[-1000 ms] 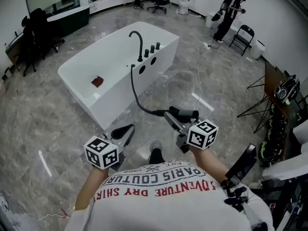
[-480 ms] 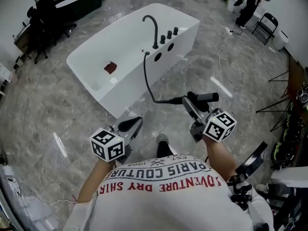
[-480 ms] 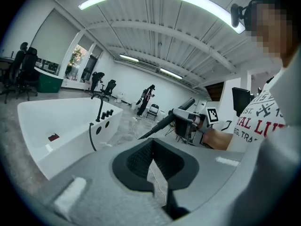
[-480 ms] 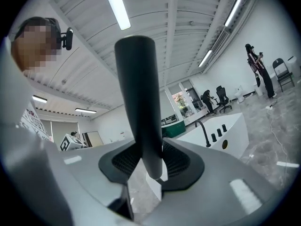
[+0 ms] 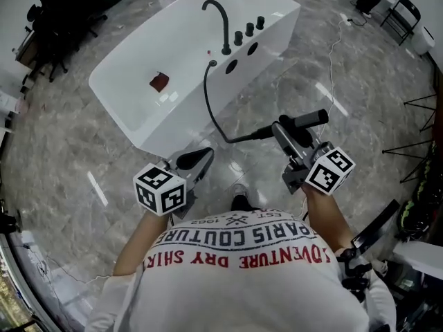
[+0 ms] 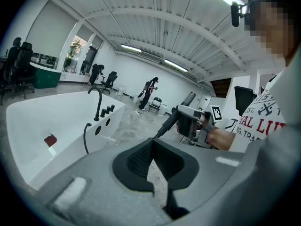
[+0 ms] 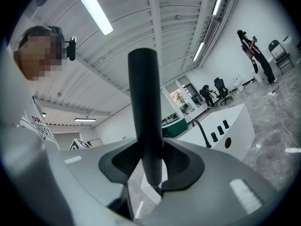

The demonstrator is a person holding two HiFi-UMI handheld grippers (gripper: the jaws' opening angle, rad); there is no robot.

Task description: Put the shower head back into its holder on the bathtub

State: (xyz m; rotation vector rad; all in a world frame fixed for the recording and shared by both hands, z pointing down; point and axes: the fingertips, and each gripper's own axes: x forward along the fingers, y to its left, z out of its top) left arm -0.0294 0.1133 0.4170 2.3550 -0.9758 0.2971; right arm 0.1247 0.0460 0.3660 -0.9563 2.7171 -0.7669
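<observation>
The black shower head point(image 5: 304, 120) lies crosswise in my right gripper point(image 5: 284, 130), whose jaws are shut on its handle point(image 7: 143, 93). Its black hose point(image 5: 208, 106) curves back to the deck of the white bathtub point(image 5: 138, 126), beside the black faucet point(image 5: 220, 21) and three knobs point(image 5: 249, 30). Two round holes point(image 5: 231, 66) show in the tub's side wall below them. My left gripper point(image 5: 205, 153) is shut and empty, low over the floor in front of the tub's near corner. In the left gripper view its jaws point(image 6: 153, 142) meet, with the tub point(image 6: 42, 117) to the left.
A small reddish-brown object point(image 5: 159, 81) lies inside the tub. Grey marble floor point(image 5: 62, 158) surrounds it. Office chairs point(image 5: 55, 12) stand at the far left, a folding chair point(image 5: 401, 9) and a white cable point(image 5: 332, 54) at the far right. Black gear point(image 5: 367, 254) sits by my right side.
Both grippers have moved forward toward the tub, which now sits closer and larger in the head view. The shower head stays in the right gripper; the left stays shut.
</observation>
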